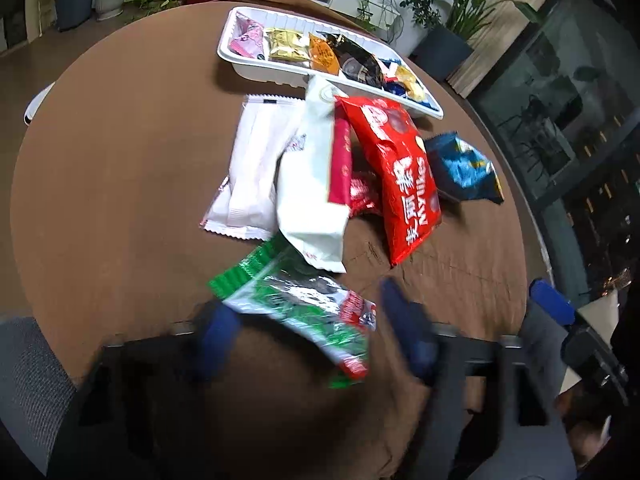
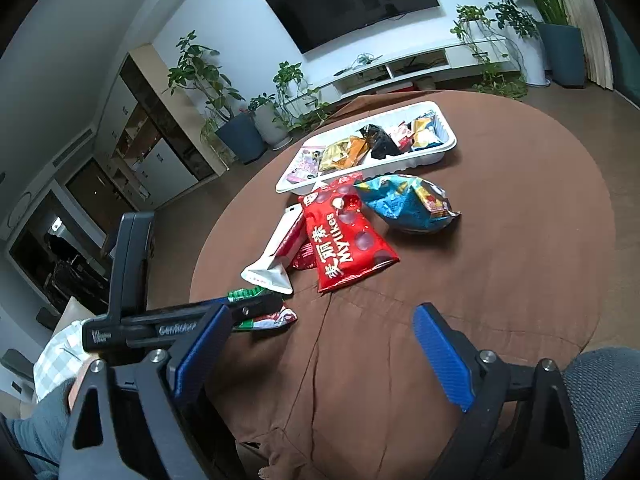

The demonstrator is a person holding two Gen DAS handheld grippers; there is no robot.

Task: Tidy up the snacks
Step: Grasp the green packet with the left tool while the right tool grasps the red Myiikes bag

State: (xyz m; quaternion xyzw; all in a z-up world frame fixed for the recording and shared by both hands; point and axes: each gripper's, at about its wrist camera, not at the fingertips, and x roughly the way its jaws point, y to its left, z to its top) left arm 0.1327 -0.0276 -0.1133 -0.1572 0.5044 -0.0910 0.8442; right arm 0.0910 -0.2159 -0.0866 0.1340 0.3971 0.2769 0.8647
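Just ahead of my blue-padded left gripper I see a green, red and silver packet; beyond lie a white pouch, a red bag, a blue bag, all on the brown bench.

left gripper half-closed, right gripper wide

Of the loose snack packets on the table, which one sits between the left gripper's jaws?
The green-and-white foil packet, nearest the camera. The red bag, blue bag and white packets lie farther off, toward the white tray.
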